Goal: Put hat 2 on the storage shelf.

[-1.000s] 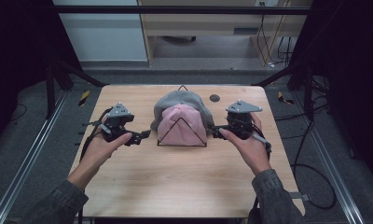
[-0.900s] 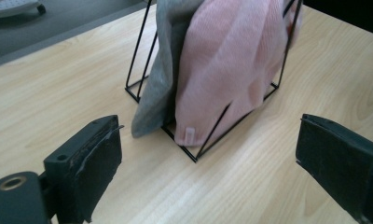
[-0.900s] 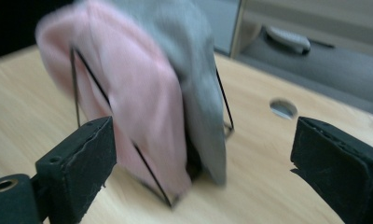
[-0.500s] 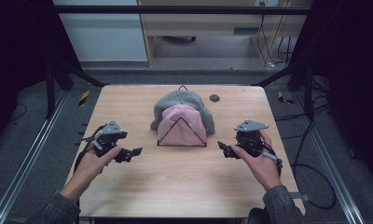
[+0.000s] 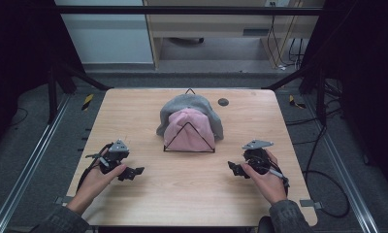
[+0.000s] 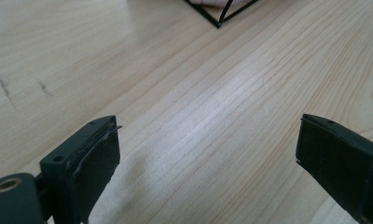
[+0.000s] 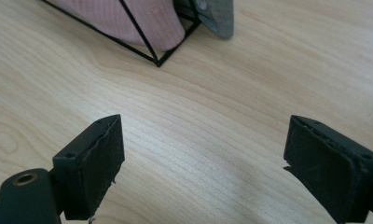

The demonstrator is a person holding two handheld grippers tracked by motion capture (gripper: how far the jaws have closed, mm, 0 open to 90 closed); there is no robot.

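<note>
A pink knitted hat (image 5: 188, 130) lies over a black wire triangle stand (image 5: 189, 151) at the middle of the wooden table (image 5: 192, 194), with a grey hat (image 5: 187, 103) draped behind it. My left gripper (image 5: 133, 172) hovers low over bare wood at the front left, open, and its jaws (image 6: 205, 140) frame only the tabletop and a corner of the stand (image 6: 218, 21). My right gripper (image 5: 234, 169) is at the front right, open with nothing between its jaws (image 7: 203, 140), which have just been closing slightly. It looks at the stand's corner (image 7: 156, 60), the pink hat (image 7: 128, 18) and the grey hat (image 7: 217, 16).
A small dark round disc (image 5: 223, 102) sits on the table behind and right of the hats. Black frame posts flank the table. A yellow-black piece (image 5: 87, 101) lies on the floor at the left, and cables (image 5: 328, 184) trail at the right.
Both hands have drawn back from the sides of the hats toward the table's near edge and sunk lower. The hats and stand have stayed in place.
</note>
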